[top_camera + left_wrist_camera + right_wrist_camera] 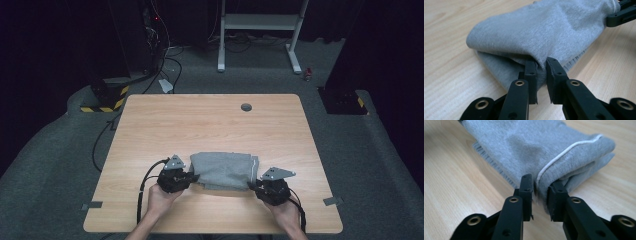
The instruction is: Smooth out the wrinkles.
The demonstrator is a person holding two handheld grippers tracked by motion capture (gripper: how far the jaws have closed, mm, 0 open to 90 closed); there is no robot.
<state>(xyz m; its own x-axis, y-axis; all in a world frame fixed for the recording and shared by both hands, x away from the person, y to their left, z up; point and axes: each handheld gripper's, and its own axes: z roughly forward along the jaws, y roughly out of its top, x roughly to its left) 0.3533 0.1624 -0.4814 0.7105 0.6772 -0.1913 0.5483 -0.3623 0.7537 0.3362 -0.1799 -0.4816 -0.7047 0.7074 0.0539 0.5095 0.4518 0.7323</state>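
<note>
A folded grey cloth [223, 170] lies on the wooden table [200, 125] toward the near edge. My left gripper [194, 176] is at its left end, with a hand behind it. In the left gripper view the jaws [541, 67] pinch the rounded fold of the grey cloth [544, 32] at their tips. My right gripper [253, 185] is at the cloth's right end. There the jaws [540, 188] straddle the corner of the grey cloth [529, 142] with its white-piped edge, and a thin dark gap shows beside the left pad [527, 187]. The cloth rests flat on the table.
A small grey round cap [246, 107] is set into the table near its far edge. Bits of grey tape [92, 205] stick to the near corners. Beyond the table stand a white desk frame [260, 22] and dark equipment with cables [145, 60].
</note>
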